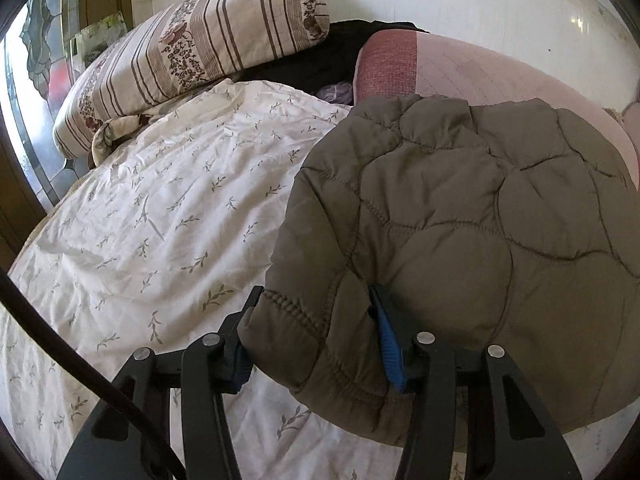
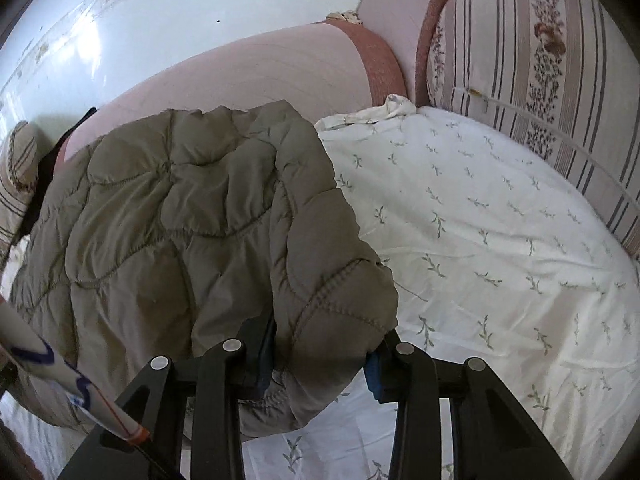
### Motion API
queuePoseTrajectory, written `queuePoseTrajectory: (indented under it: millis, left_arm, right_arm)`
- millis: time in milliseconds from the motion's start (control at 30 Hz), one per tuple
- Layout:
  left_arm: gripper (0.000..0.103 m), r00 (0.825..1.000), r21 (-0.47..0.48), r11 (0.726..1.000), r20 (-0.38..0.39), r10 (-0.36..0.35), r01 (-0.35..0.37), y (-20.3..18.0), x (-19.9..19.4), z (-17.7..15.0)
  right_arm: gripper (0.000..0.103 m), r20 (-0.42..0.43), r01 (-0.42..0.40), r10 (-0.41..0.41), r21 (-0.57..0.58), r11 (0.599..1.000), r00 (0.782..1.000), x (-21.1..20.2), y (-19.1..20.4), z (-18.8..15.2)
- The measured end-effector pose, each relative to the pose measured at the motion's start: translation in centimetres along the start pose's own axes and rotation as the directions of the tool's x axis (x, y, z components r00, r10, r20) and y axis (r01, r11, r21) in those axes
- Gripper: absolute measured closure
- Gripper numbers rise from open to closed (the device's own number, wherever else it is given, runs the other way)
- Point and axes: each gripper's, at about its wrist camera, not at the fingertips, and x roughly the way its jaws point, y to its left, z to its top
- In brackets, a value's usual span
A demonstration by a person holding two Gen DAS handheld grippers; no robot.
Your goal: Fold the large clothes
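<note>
The quilted olive-brown jacket (image 1: 472, 216) was seen lying bunched on the leaf-print sheet (image 1: 160, 216), its far edge resting against the pink cushion (image 1: 480, 76) behind it. The left gripper (image 1: 316, 332) was narrowed onto one thick near corner of the jacket, padding squeezed between the blue pads (image 1: 390, 350). The right gripper (image 2: 320, 354) was likewise closed partway on the other near corner, fabric filling the gap between its jaws. Both holds appeared to be taken on bulky, springy hem rather than on a flat layer.

A slip was judged the chief risk: the slick shell and puffed filling could squirm out of a partial grip if the corners were pulled apart or lifted sharply. Only an outer layer might also have been caught, so that the lower layer would stay behind and the fold come out crooked. The dark garment (image 1: 320, 60) just beyond the jacket's far left edge could be dragged along if the jacket were pushed back.

Beside the jacket on the left, a broad stretch of sheet lay free as far as the striped pillow (image 1: 192, 48); on its right, open sheet ran to a striped bolster (image 2: 540, 80). Behind the jacket little room was left.
</note>
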Motion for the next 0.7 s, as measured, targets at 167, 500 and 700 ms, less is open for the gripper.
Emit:
queuePoseTrajectory:
  millis: [167,500,700]
  left_arm:
    - [0.052,1.0,0.023,0.999,0.014,0.025,-0.026,-0.8,-0.1,-0.2]
    - [0.053,0.998,0.045,0.998,0.031,0.049,-0.05,-1.2,-0.4,-0.4]
    - [0.053,0.997,0.057,0.996,0.042,0.063,-0.066,-1.5,-0.5,-0.5]
  right_arm:
    - [0.064,0.008,0.023,-0.023,-0.033,0.999,1.0,-0.1,0.5,0.0]
    - [0.064,0.017,0.043,-0.042,-0.061,0.997,0.999,-0.3,0.9,-0.1]
    - [0.065,0.019,0.049,-0.047,-0.074,0.996,0.999,-0.4,1.2,-0.1]
